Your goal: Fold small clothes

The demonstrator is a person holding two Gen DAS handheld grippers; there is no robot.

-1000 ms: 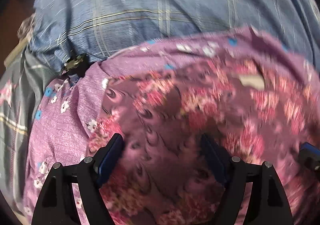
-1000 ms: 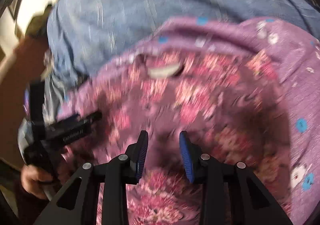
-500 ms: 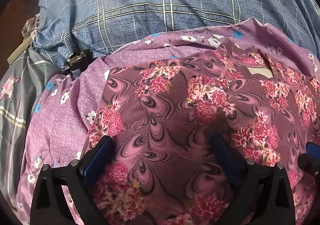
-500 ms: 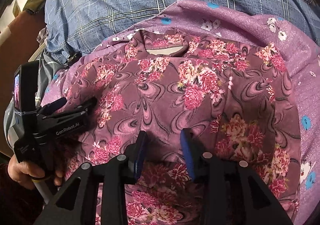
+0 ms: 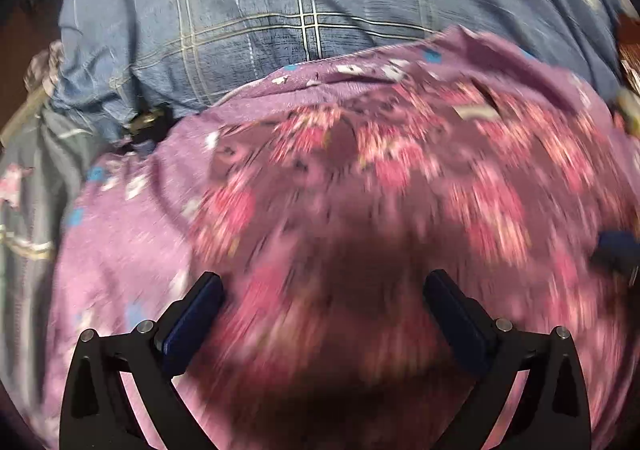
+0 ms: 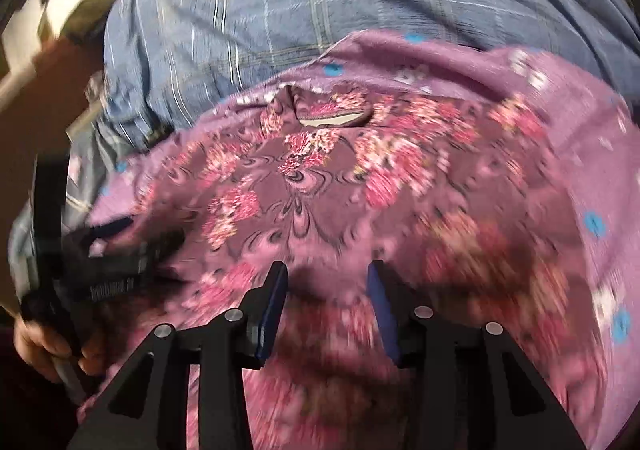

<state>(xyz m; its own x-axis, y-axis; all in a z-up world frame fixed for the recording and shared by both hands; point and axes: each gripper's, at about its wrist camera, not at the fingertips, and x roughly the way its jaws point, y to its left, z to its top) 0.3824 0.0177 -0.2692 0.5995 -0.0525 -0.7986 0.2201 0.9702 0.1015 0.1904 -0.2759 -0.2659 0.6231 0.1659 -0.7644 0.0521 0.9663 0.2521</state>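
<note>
A small maroon top with pink flowers lies spread on a purple flowered cloth, its neckline toward the far side. My left gripper is wide open just above the garment's near left part. My right gripper is open with a narrower gap, low over the garment's near hem. The left gripper also shows at the left of the right wrist view. Both views are motion-blurred.
A blue plaid bedsheet covers the bed beyond the purple cloth. A grey plaid cloth lies at the left. A small dark clip sits at the sheet's edge. The person's hand holds the left gripper.
Both grippers have shifted over the garment and the views have gone blurred again. The jaws stay open as before; the garment lies in the same place.
</note>
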